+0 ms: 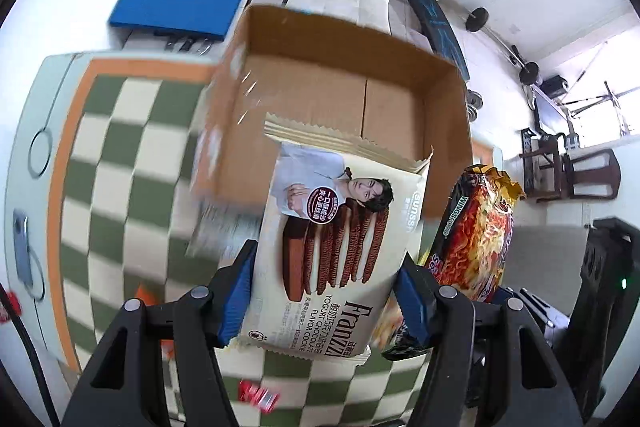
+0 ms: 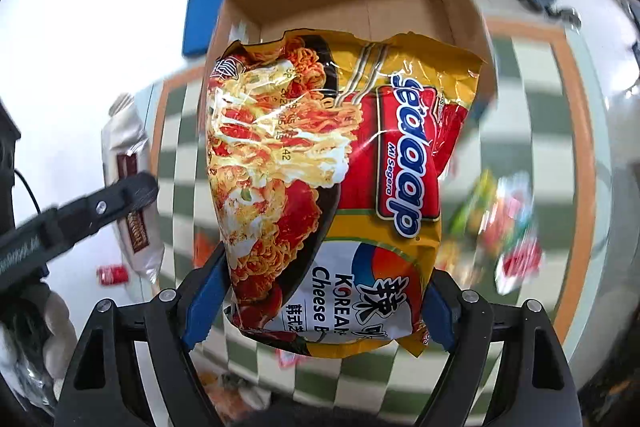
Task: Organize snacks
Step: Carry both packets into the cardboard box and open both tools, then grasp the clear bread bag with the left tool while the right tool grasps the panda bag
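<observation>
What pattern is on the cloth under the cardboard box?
A green-and-cream checkerboard with an orange border; the cloth under the cardboard box shows best in the left wrist view.

Bright, even daylight; white floor overexposed. Glare streaks the noodle packet (image 2: 320,163) held before the right gripper. Motion blur smears the checkered mat (image 1: 120,155) and cardboard box (image 1: 224,99) beyond the fingers. Fisheye bending, dark corners.

Left tool (image 1: 324,295), right tool (image 2: 316,299): black linkage arms, silver screws, blue finger pads (image 1: 236,299).
</observation>
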